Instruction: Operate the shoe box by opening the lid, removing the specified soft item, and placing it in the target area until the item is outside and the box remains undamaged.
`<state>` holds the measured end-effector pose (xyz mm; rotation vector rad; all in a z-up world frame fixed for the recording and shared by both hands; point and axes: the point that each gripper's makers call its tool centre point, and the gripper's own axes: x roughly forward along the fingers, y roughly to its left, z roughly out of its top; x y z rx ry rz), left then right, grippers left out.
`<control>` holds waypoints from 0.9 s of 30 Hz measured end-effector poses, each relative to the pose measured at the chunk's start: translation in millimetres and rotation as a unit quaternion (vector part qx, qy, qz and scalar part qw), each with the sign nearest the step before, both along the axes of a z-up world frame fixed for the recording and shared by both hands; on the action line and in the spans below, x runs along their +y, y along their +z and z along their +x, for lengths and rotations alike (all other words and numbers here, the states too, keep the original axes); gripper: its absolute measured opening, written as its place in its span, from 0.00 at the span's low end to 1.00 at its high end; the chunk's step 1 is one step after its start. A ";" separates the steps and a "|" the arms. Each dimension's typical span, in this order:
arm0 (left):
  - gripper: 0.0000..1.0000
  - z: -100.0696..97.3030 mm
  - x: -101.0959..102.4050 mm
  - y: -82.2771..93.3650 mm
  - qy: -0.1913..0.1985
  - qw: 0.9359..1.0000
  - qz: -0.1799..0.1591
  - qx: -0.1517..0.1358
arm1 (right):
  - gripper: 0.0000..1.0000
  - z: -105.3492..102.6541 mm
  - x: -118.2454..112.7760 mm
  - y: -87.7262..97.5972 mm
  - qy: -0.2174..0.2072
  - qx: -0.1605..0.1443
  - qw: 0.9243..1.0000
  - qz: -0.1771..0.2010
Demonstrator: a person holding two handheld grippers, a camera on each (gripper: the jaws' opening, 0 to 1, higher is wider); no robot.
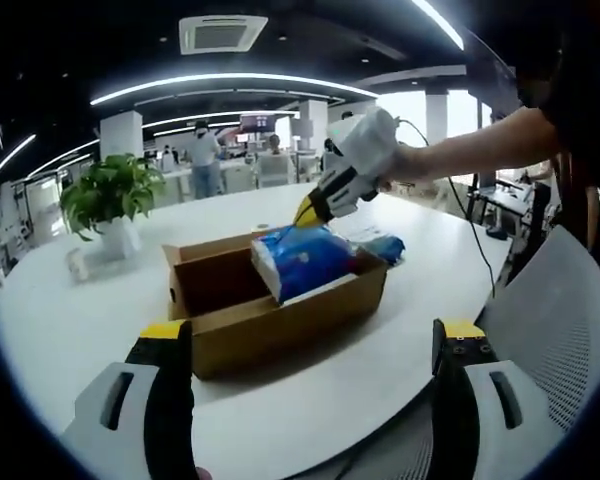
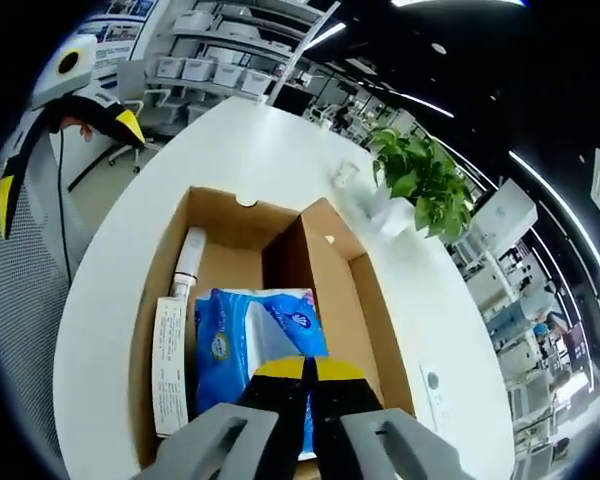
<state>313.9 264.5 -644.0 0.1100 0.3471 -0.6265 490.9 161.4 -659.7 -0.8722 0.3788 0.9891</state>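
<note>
Pack [image 1: 302, 260]: blue soft pack, tilted up out of the open box [image 1: 280, 315]; its print was too blurred to read.
Right gripper [image 1: 305, 212]: jaws closed on the pack's top edge.
Left gripper [image 1: 310, 345]: jaws wide apart, empty.
Table [image 1: 70, 320]: white; plant [image 1: 108, 195] behind.

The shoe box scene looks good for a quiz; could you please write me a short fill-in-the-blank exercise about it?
1. The right gripper is shut on the ____ soft pack.
2. The shoe box has its lid ____.
3. The left gripper has its jaws ____.
4. A potted ____ stands on the white table beyond the box.

Missing words: blue; open; open; plant
</note>
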 end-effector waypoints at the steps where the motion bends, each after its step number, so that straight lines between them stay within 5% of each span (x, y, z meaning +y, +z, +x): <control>1: 0.99 -0.1 -0.4 0.3 -0.001 1.000 -0.001 0.000 | 0.00 -0.1 0.4 3.6 0.000 -0.003 1.000 0.002; 27: 0.99 -4.0 -3.7 -4.0 -0.015 1.000 0.007 0.009 | 0.00 -6.5 -22.4 71.6 0.006 -0.061 0.998 0.029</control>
